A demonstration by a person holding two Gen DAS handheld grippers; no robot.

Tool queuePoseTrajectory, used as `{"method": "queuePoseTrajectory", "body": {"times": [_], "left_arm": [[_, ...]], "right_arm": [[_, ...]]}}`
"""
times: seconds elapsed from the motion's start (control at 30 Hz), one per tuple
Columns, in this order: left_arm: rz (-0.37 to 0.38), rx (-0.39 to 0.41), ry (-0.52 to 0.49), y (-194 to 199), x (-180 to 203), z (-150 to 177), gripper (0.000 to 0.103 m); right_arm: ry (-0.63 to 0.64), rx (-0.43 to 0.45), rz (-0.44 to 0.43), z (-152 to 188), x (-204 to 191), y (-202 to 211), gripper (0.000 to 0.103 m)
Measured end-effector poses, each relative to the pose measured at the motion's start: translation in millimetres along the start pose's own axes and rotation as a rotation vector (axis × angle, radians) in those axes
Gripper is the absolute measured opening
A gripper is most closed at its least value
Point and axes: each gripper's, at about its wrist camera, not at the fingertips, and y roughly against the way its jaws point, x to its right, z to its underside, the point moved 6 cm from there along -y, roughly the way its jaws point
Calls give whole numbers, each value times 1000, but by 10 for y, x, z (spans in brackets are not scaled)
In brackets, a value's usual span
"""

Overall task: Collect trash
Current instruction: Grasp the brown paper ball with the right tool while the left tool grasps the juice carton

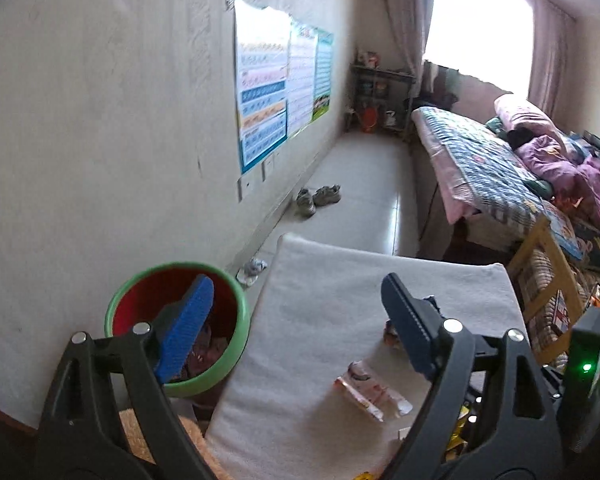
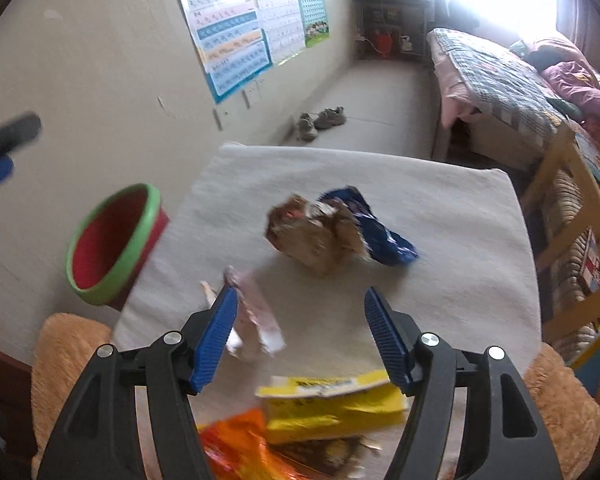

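Note:
A red bin with a green rim (image 1: 236, 344) stands left of a grey-covered table (image 1: 320, 312); it shows in the right wrist view (image 2: 112, 240) too, with wrappers inside. My left gripper (image 1: 296, 320) is open and empty, its left finger over the bin. My right gripper (image 2: 300, 332) is open and empty above the table. A pink-white wrapper (image 2: 256, 316) lies by its left finger, also in the left wrist view (image 1: 372, 392). A brown wrapper (image 2: 312, 236), a blue wrapper (image 2: 380, 232), a yellow packet (image 2: 332, 404) and an orange packet (image 2: 240, 448) lie on the table.
A wall with posters (image 1: 276, 92) runs along the left. Shoes (image 1: 316, 198) and a crumpled scrap (image 1: 252, 270) lie on the floor. A bed (image 1: 500, 160) and a wooden rack (image 2: 572, 264) stand to the right. A tan cushion (image 2: 68, 344) sits below the table.

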Motion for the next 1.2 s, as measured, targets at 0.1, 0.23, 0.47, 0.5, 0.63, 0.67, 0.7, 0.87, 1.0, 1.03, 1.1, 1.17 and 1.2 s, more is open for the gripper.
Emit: {"method": "queuePoseTrajectory", "body": {"times": [0.1, 0.23, 0.47, 0.5, 0.63, 0.67, 0.7, 0.87, 1.0, 1.03, 1.1, 1.17, 1.2], "left_arm": [[9, 8, -7, 59, 60, -37, 84], [7, 12, -17, 70, 120, -61, 84], [9, 5, -22, 70, 157, -71, 84], [10, 3, -22, 68, 150, -68, 84], [25, -32, -14, -11, 139, 1, 85], [26, -41, -12, -37, 130, 20, 85], [30, -55, -9, -70, 120, 53, 85], [61, -147, 40, -272, 45, 269, 85], [81, -232, 59, -454, -18, 483, 85], [87, -253, 73, -505, -39, 542, 85], [95, -297, 104, -607, -64, 662, 85], [114, -355, 132, -716, -63, 778, 85], [118, -367, 135, -742, -57, 806, 85]], "right_arm": [[-20, 3, 0, 11, 94, 21, 65], [-35, 2, 1, 40, 165, 37, 65], [-40, -20, 6, 67, 189, -30, 71], [-35, -23, 12, 52, 201, -63, 75], [15, -22, 56, -145, 266, -271, 76], [28, -29, 64, -193, 281, -336, 76], [46, -42, 73, -261, 295, -439, 76], [96, -116, 105, -439, 387, -935, 76], [46, -125, 72, -504, 442, -1060, 76], [47, -106, 54, -529, 403, -1035, 76], [84, -95, 51, -557, 298, -1018, 79], [155, -101, 62, -541, 170, -1070, 79], [187, -113, 70, -521, 117, -1124, 79]]}}
